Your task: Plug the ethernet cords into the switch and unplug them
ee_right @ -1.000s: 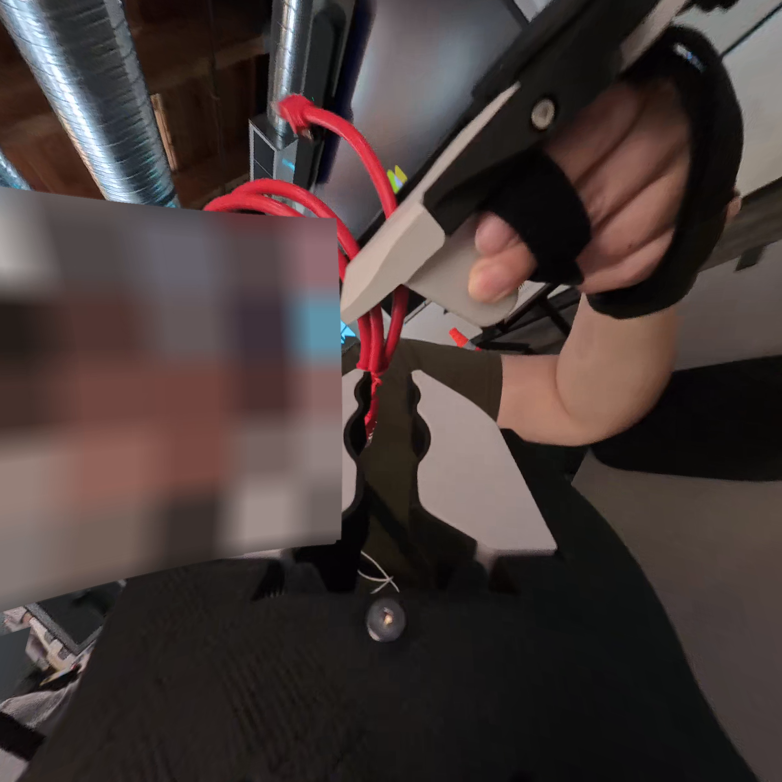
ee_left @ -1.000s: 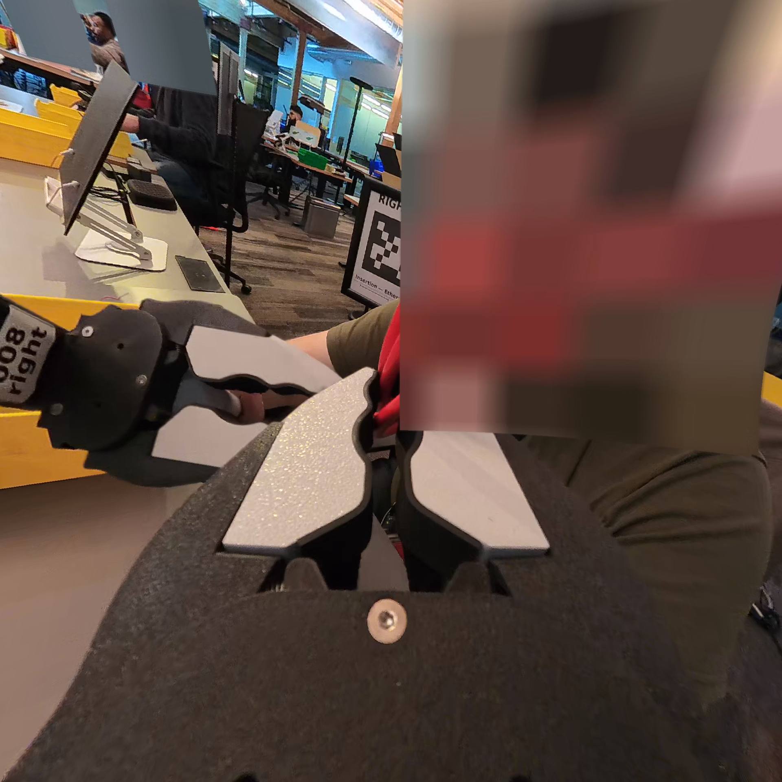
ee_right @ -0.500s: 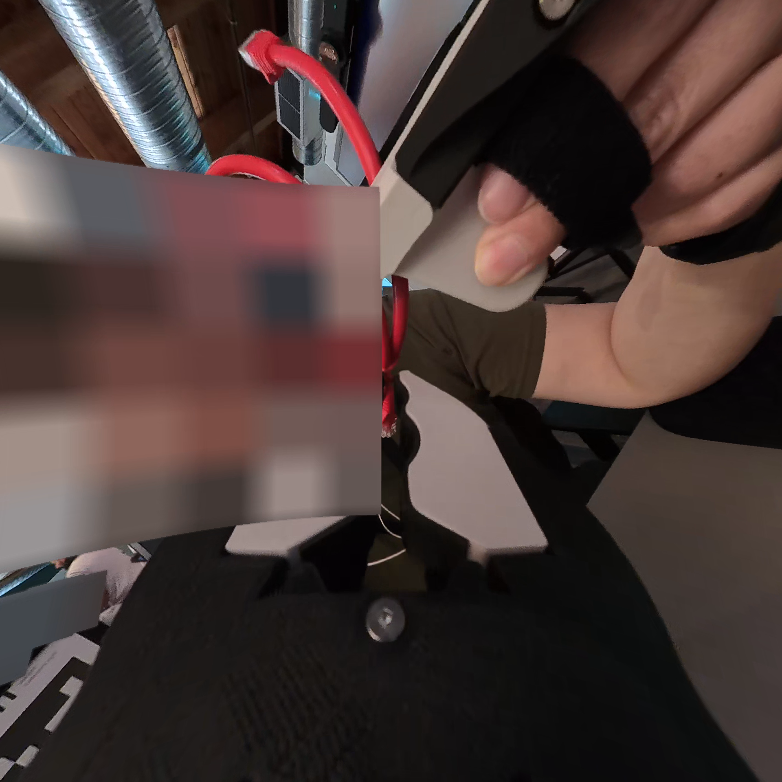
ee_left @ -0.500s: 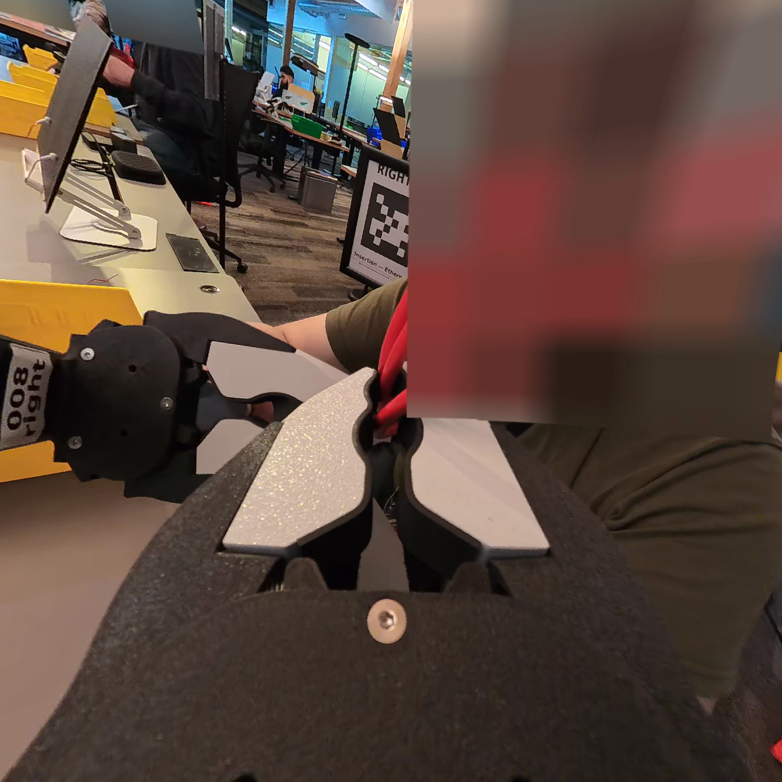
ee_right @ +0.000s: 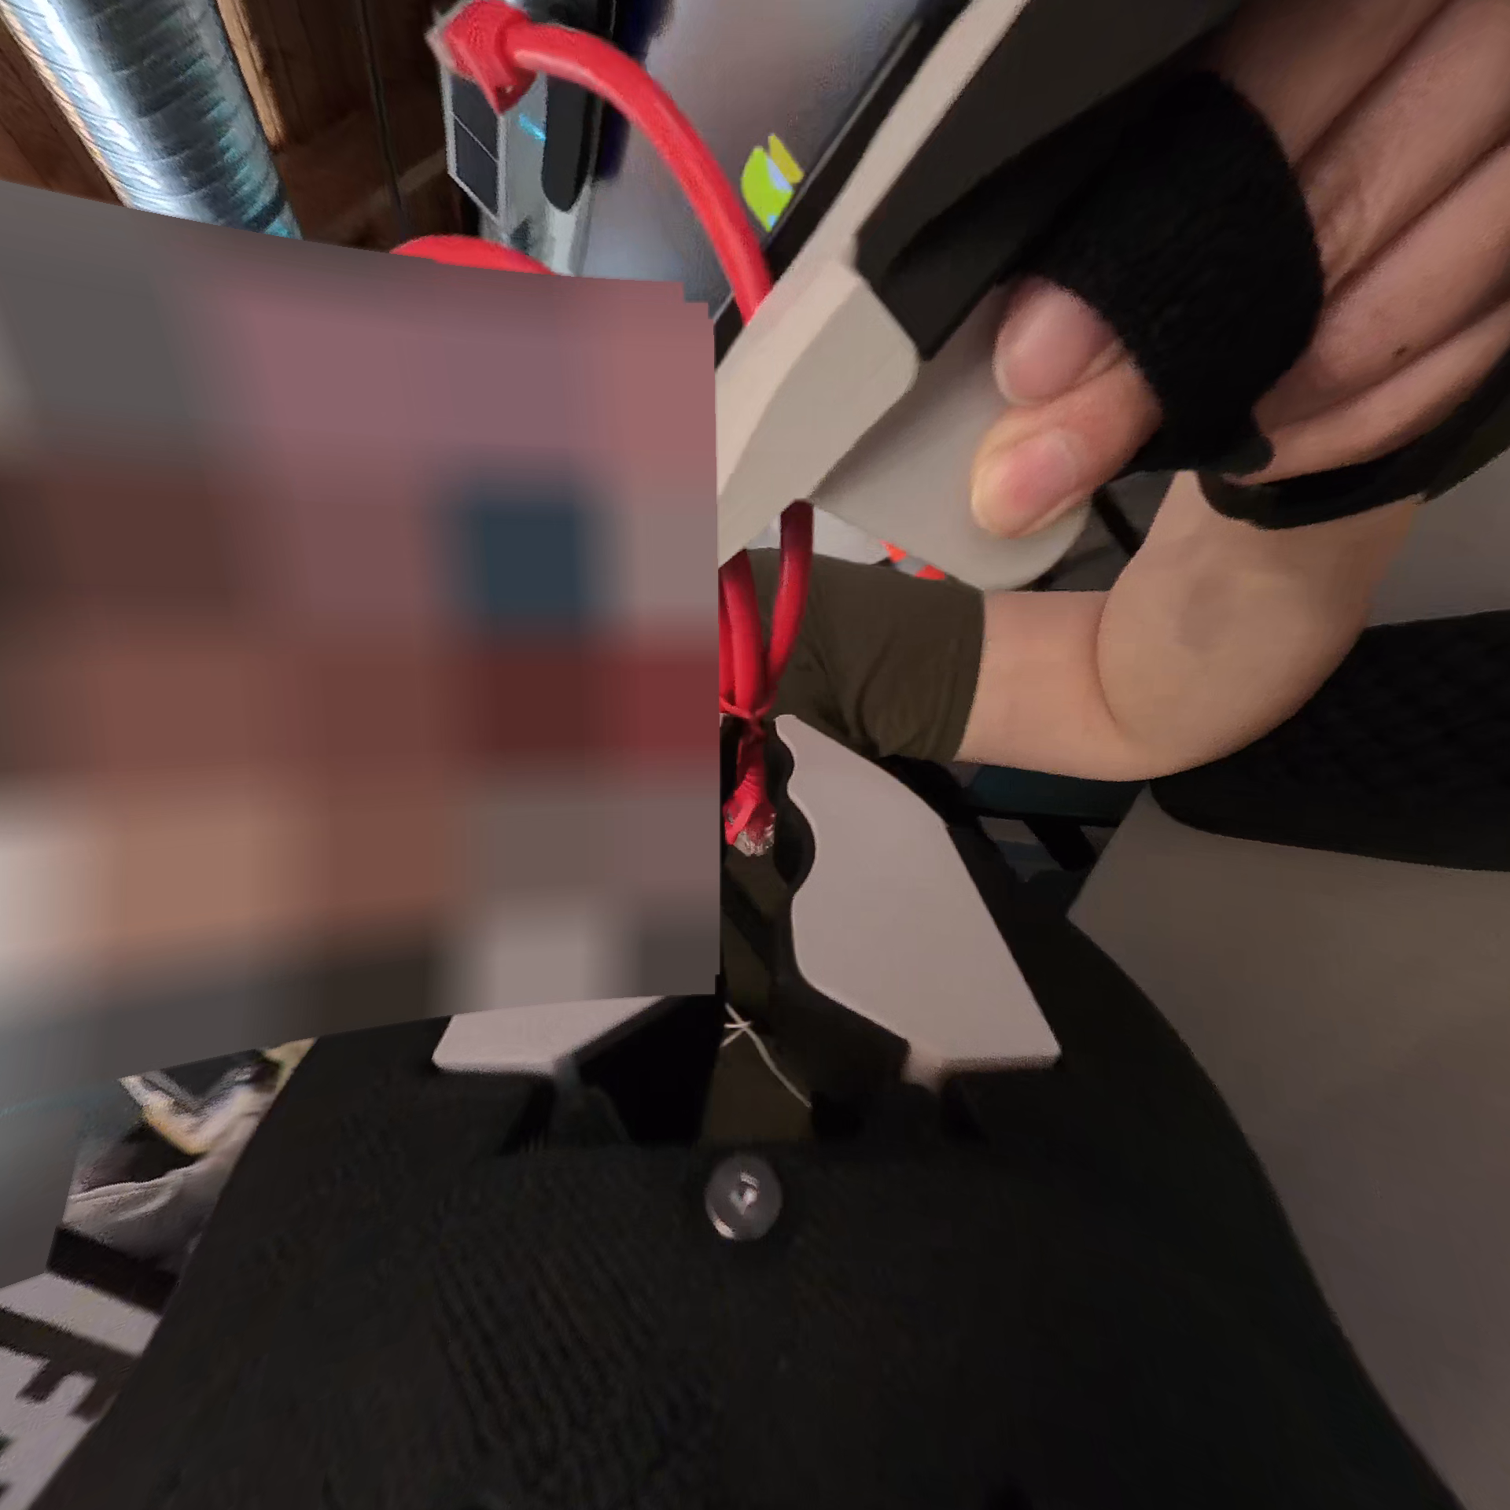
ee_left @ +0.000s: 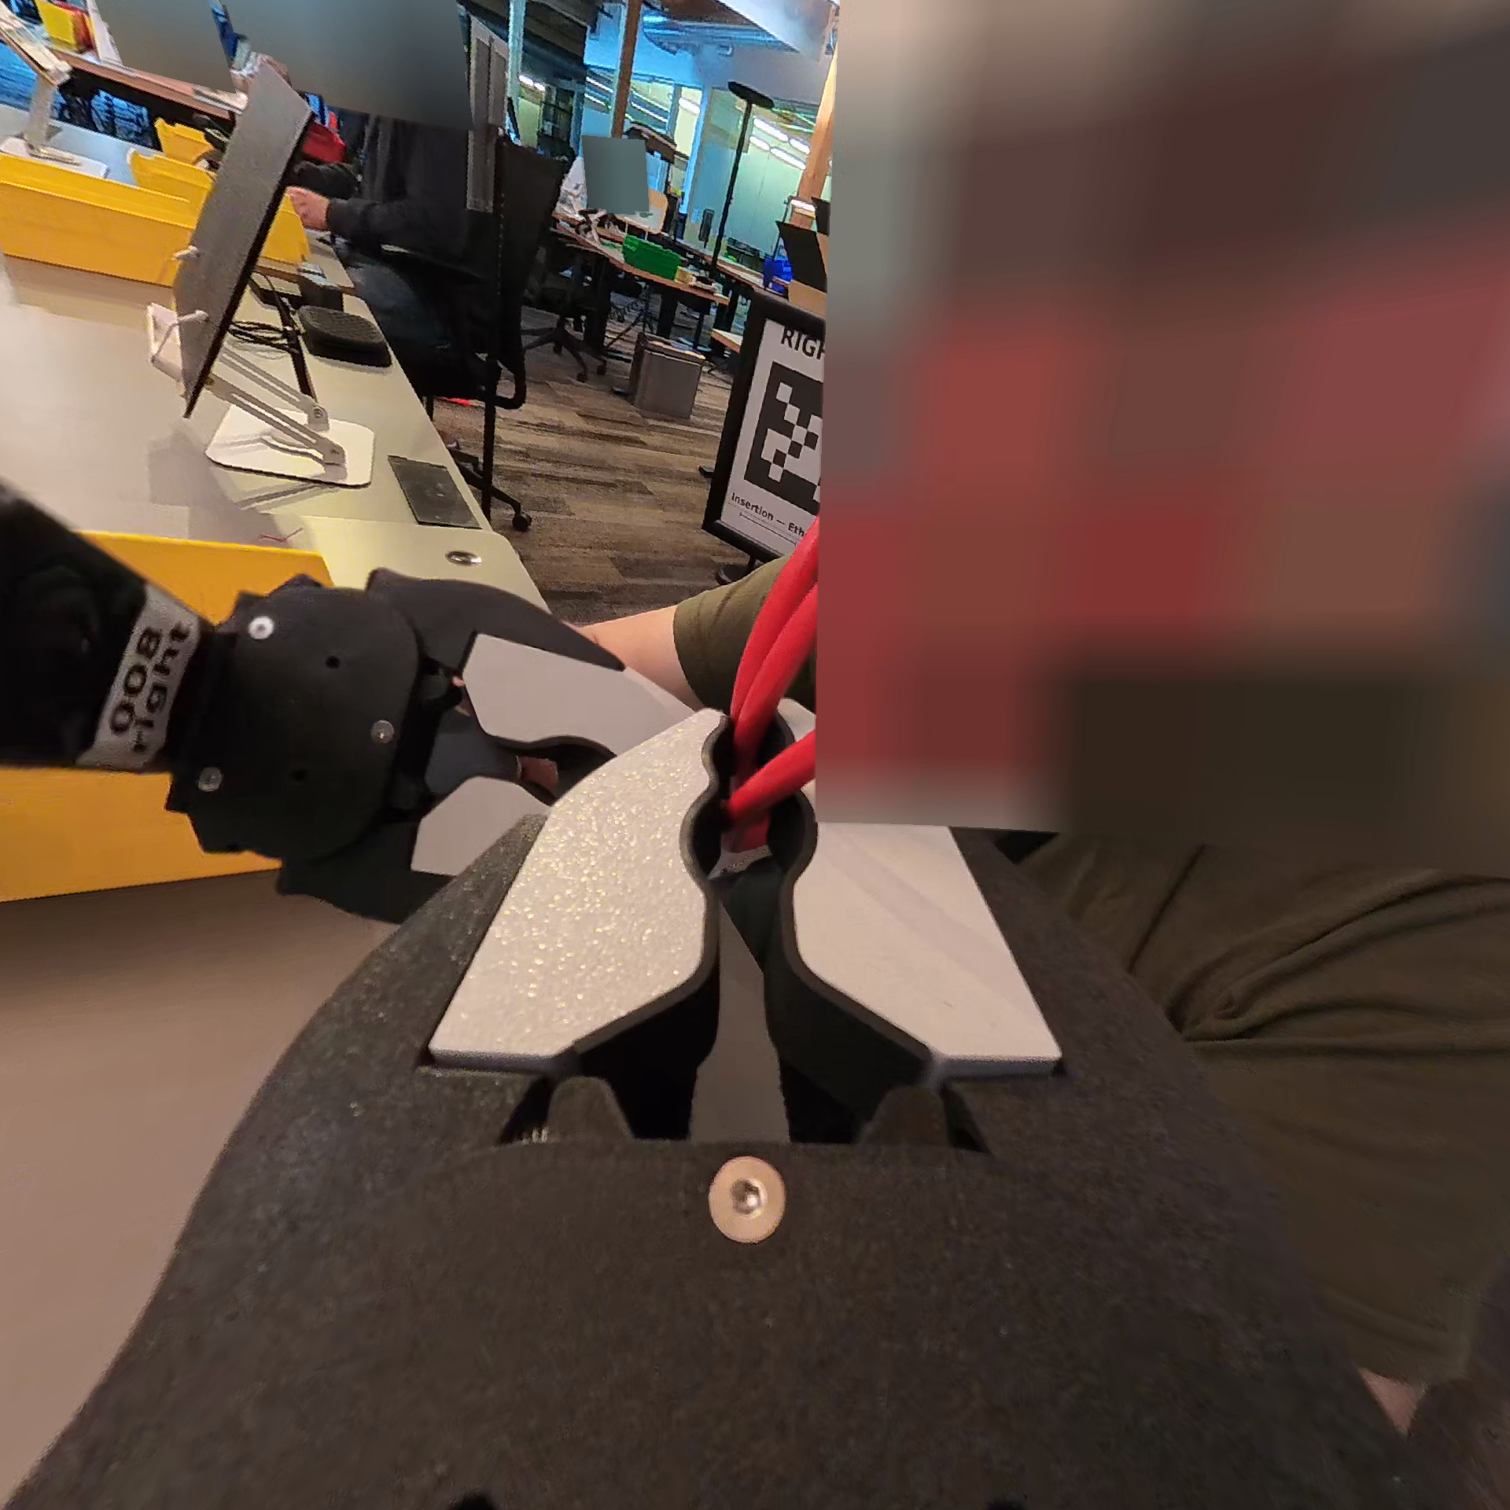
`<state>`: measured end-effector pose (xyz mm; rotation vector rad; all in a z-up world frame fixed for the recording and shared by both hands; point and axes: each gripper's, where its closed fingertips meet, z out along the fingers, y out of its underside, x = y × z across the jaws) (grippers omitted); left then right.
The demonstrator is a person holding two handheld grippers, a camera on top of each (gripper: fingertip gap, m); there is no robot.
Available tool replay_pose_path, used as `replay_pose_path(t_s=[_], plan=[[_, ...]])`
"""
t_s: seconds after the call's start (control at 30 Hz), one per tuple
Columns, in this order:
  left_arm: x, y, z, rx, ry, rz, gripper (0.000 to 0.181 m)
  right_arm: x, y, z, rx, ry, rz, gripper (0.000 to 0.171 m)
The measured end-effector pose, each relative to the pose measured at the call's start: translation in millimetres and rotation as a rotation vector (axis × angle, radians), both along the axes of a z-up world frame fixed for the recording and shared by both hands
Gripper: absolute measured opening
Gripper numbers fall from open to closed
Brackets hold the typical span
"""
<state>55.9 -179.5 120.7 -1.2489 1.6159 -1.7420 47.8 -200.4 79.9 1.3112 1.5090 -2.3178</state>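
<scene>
Left gripper (ee_left: 756, 805) jaws are clamping the bundled red ethernet cords (ee_left: 772, 662), which are running up and away from them; right gripper (ee_right: 756, 825) jaws are pinching one plug (ee_right: 748, 813). Switch unseen.

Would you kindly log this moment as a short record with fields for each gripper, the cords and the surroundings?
left gripper: closed on the bundled red ethernet cords, which run up behind a blur patch
right gripper: one finger hidden by a blur patch; a red plug sits at its tips, grip unclear
free plug: another red connector arcs loose at the top of the right wrist view
switch: not identifiable
surroundings: grey tabletop, yellow bin
</scene>
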Motion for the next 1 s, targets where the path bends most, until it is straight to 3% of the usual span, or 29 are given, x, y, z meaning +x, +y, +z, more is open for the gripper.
replay_pose_path(t_s=[0.13,0.4,0.73,1.0], plan=[[-0.8,-0.3,3.1,-0.014,-0.018,-0.003,0.006,2.2,1.2,4.1,0.096,0.045,-0.062,0.01],[8.3,-14.9,-2.4,-0.044,0.005,-0.102,0.006,12.0,-13.2,2.6,0.047,0.025,0.062,0.011],[9.8,-11.1,-4.3,-0.032,0.012,-0.08,0.006,10.0,-9.5,-3.4,0.17,0.026,0.004,0.006],[0.8,15.9,4.0,-0.064,-0.02,0.069,0.007,0.1,26.0,1.2,0.876,0.185,-0.456,0.006]])
